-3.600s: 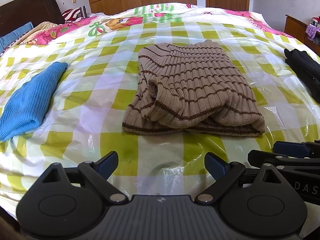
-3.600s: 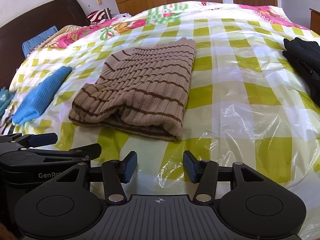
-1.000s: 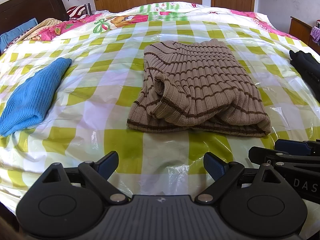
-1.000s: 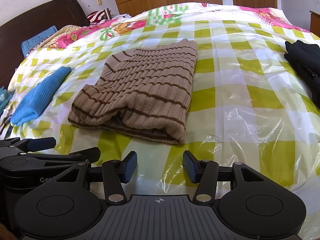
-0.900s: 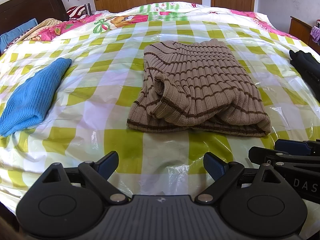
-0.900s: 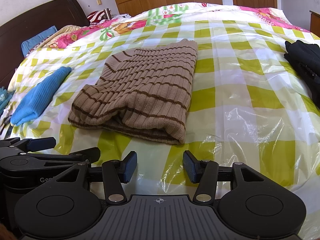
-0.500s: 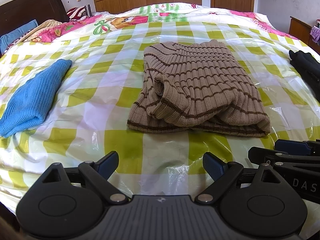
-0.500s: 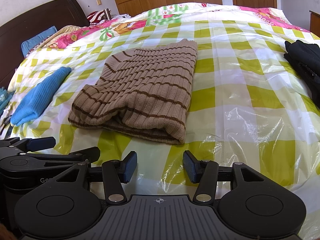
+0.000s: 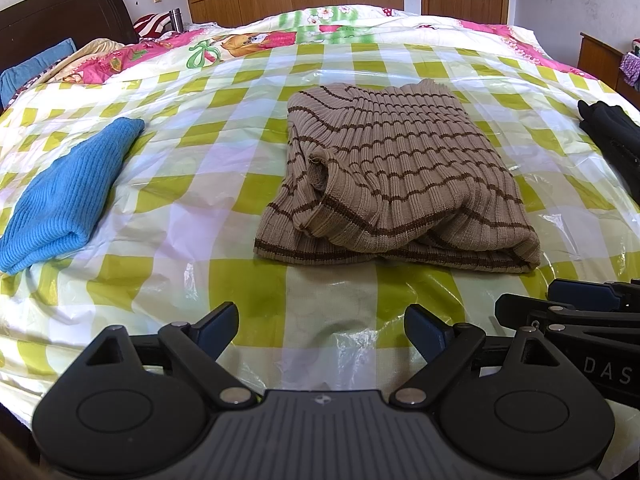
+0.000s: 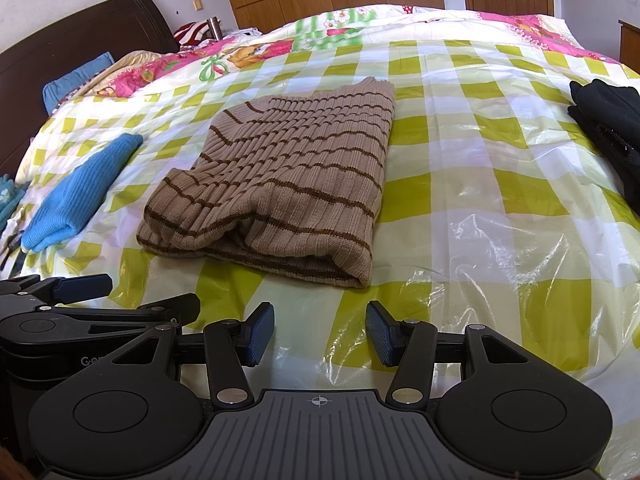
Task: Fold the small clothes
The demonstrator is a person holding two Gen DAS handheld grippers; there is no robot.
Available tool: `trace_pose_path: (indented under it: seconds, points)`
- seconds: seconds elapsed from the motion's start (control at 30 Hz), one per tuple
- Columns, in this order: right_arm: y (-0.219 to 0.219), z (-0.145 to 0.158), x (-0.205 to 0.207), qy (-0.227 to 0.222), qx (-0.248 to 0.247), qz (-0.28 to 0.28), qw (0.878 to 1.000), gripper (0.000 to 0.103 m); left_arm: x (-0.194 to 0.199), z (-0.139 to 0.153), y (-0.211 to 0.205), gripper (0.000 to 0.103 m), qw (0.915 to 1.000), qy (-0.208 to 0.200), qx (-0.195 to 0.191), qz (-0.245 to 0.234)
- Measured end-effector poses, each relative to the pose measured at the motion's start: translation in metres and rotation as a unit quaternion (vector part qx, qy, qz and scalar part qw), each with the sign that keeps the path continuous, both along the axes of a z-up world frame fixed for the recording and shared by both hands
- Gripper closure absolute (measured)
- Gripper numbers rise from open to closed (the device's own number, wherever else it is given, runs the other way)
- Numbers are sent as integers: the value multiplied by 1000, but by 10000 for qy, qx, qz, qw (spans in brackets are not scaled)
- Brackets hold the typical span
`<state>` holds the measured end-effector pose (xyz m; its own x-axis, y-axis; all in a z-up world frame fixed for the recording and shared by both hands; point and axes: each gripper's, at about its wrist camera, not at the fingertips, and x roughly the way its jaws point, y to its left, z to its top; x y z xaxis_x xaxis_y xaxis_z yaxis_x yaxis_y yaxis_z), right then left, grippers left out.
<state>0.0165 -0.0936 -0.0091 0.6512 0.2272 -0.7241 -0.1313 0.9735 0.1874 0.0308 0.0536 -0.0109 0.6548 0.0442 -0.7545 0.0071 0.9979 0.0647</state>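
A folded tan ribbed sweater with brown stripes (image 9: 396, 176) lies in the middle of the bed; it also shows in the right wrist view (image 10: 280, 184). My left gripper (image 9: 320, 334) is open and empty, hovering over the near bed edge in front of the sweater. My right gripper (image 10: 320, 334) is open and empty, just right of the left one, near the sweater's front right corner. Each gripper shows at the edge of the other's view.
A folded blue knit garment (image 9: 68, 192) lies at the left. A black garment (image 9: 612, 136) lies at the right edge. The bed has a green-checked sheet under clear plastic (image 10: 500, 240). A dark headboard (image 10: 60, 60) and pillows are far left.
Both grippers have stayed almost still, open and empty. The sweater has not moved.
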Motion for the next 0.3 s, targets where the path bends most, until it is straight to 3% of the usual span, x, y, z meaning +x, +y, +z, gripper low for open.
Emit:
trace_pose_path:
  seconds: [0.3]
  points:
    - [1, -1, -1, 7, -17, 3, 10000, 53, -1, -1, 0, 5, 10000, 56, -31, -21]
